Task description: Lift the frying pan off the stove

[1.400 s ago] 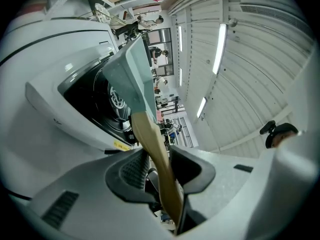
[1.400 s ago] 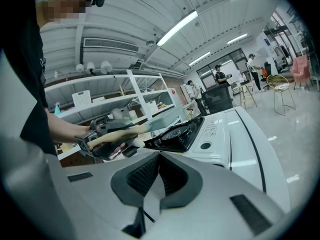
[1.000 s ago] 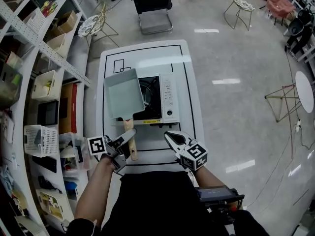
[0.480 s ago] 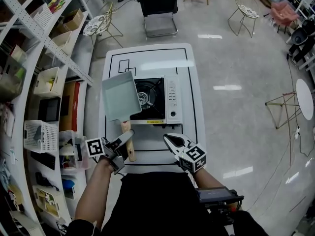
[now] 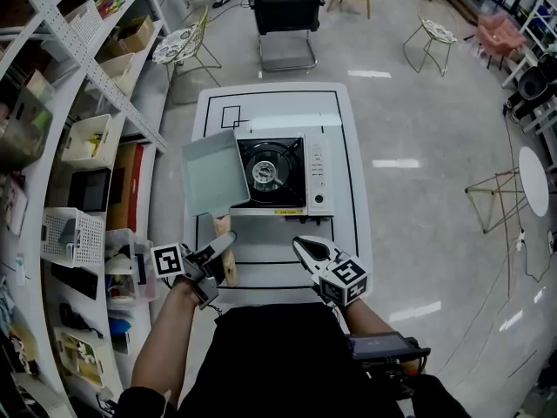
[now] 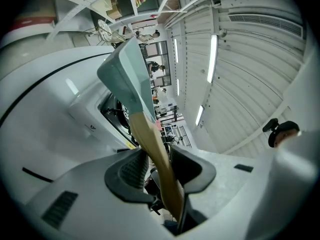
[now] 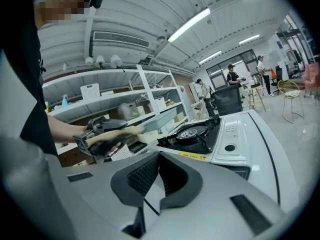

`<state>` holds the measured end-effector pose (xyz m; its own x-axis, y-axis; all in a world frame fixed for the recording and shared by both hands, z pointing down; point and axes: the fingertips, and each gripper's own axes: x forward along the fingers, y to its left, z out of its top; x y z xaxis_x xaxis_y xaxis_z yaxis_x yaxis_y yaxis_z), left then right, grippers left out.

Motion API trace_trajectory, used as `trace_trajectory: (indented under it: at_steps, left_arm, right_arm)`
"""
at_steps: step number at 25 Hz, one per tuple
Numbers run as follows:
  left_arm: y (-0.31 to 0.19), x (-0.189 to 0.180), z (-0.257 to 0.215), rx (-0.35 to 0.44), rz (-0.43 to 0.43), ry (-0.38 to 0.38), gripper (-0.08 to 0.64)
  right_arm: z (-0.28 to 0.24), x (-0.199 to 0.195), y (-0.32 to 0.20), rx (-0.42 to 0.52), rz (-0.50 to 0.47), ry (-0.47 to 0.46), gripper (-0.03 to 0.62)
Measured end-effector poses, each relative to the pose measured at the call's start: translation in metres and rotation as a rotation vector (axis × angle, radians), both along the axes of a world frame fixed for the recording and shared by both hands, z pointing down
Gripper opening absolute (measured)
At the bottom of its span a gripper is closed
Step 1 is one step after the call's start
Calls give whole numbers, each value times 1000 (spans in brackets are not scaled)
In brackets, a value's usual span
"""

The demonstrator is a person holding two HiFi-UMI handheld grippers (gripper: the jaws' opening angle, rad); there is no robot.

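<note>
My left gripper (image 5: 226,240) tight on the frying pan (image 5: 213,174) handle, pan up left of the stove (image 5: 318,174), right gripper (image 5: 302,247) empty, probably closed.

Floor (image 5: 418,103): pale, glossy, reflecting strip lights. Left edge of the head view: white metal shelving (image 5: 83,68) loaded with boxes, bins and a white slatted basket (image 5: 65,238). Centre: white table (image 5: 278,103) marked with black lines. Top centre: black office chair (image 5: 287,7). Wire chairs stand at upper left (image 5: 183,42) and upper right (image 5: 435,29). Right edge: round white table (image 5: 538,177), thin-rod frame (image 5: 496,190) beside it. Overhead in the right gripper view: ribbed white ceiling (image 7: 130,14) with long tube lights (image 7: 190,24)
</note>
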<state>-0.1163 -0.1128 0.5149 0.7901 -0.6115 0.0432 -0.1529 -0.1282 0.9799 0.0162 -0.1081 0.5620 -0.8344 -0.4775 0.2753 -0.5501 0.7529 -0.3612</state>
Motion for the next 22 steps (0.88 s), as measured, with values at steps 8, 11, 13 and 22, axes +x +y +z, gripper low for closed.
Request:
trace_trajectory:
  at_steps: [8,11,13,22]
  left_arm:
    - [24,-31,-1,6,-10,-2,140]
    - [32,-42,1,8,-18,2,140]
    - [37,-50,3,3,-23,2,140]
    - [59,-77,7,6,-43,-7,141]
  right_arm:
    - [-2,-19,16,4,6,15,25]
    - [-4,-28,20,11,2,19,25]
    - [-5,-33,23,16,0,22,25]
    - [-10,-54,38,28,-18,34,26]
